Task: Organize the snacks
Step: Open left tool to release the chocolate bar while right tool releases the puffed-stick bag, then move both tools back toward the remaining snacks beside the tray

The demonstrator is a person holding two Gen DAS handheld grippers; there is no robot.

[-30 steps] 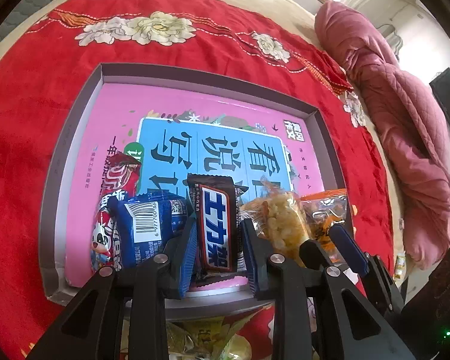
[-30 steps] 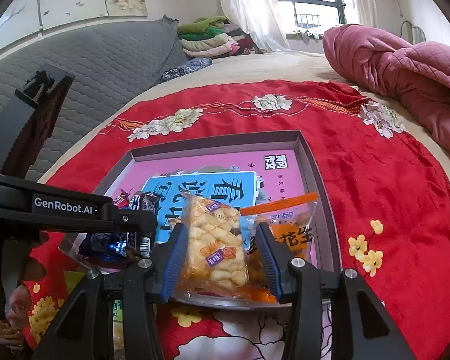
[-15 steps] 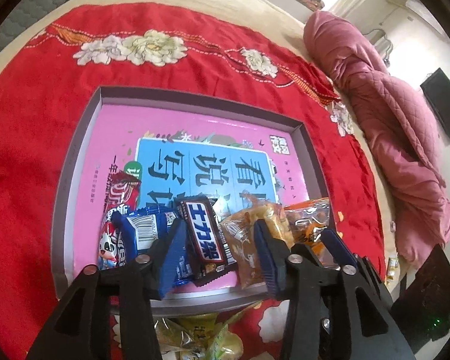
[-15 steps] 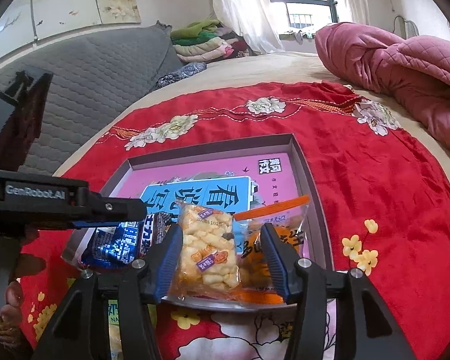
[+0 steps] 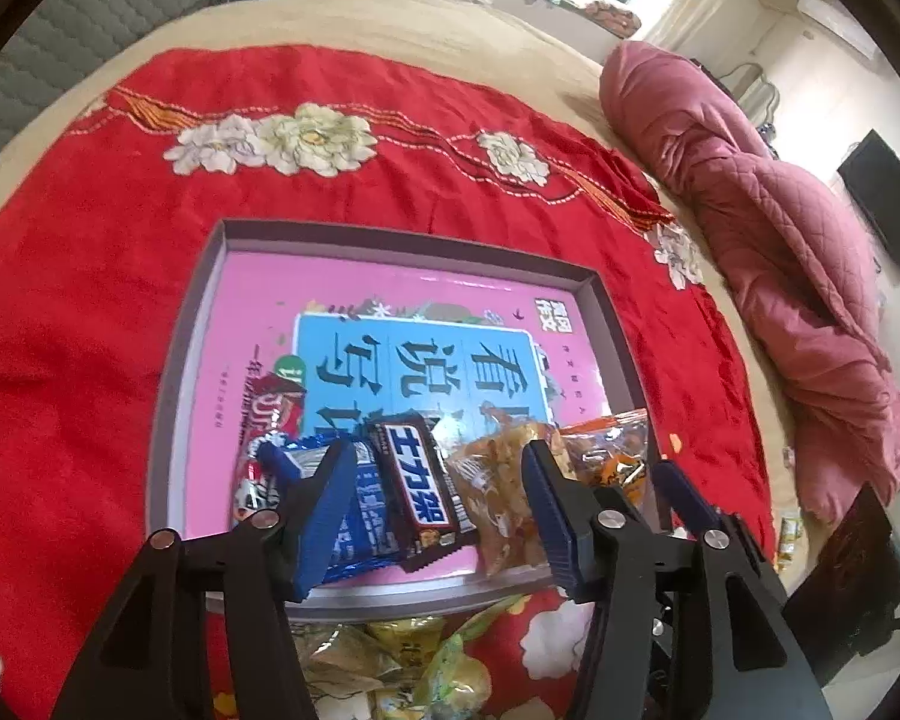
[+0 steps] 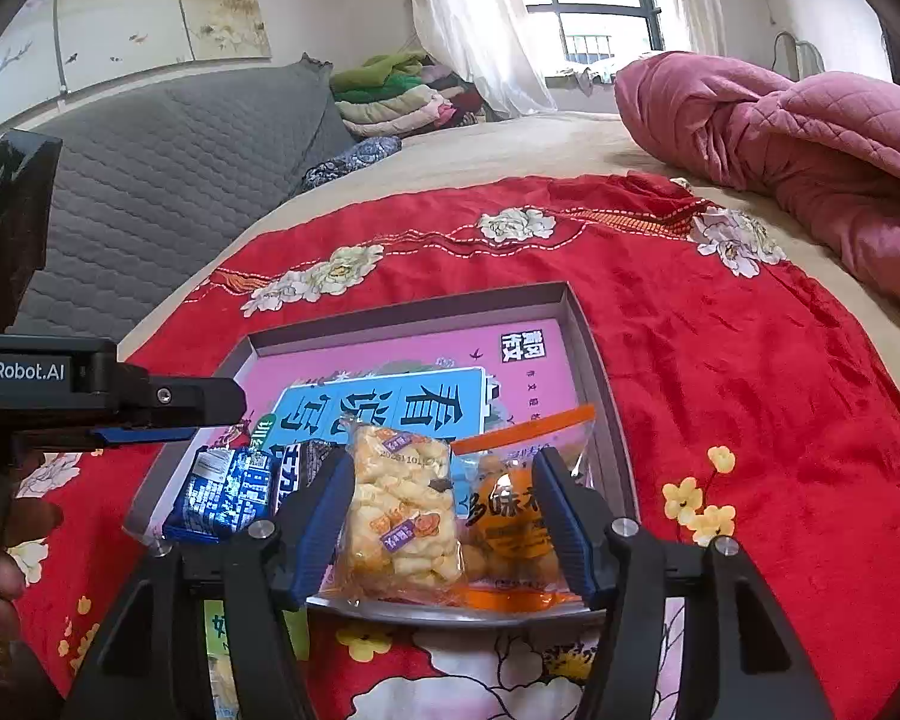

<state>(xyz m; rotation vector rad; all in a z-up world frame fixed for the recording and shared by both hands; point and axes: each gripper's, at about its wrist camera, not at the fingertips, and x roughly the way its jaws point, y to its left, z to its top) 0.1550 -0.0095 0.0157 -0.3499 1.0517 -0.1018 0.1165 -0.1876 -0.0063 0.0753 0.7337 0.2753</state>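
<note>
A grey tray (image 5: 192, 324) with a pink book in its bottom lies on a red cloth. Along its near edge lie a red packet (image 5: 273, 414), a blue wafer packet (image 5: 360, 516), a dark chocolate bar (image 5: 417, 486), a clear bag of yellow puffed snack (image 5: 498, 492) and an orange peanut bag (image 5: 612, 450). My left gripper (image 5: 438, 516) is open above the chocolate bar, holding nothing. My right gripper (image 6: 444, 522) is open over the puffed snack bag (image 6: 402, 516) and the orange bag (image 6: 510, 528). The tray also shows in the right wrist view (image 6: 594, 354).
Yellow-green snack packets (image 5: 390, 666) lie on the cloth in front of the tray. A rolled pink quilt (image 5: 780, 252) lies to the right. A grey quilted headboard (image 6: 168, 180) stands at the left. The left gripper's body (image 6: 90, 390) reaches in from the left.
Both grippers have opened wider and pulled back and up from the tray. The chocolate bar and the puffed snack bag, between the jaws a second ago, now lie free in the tray.
</note>
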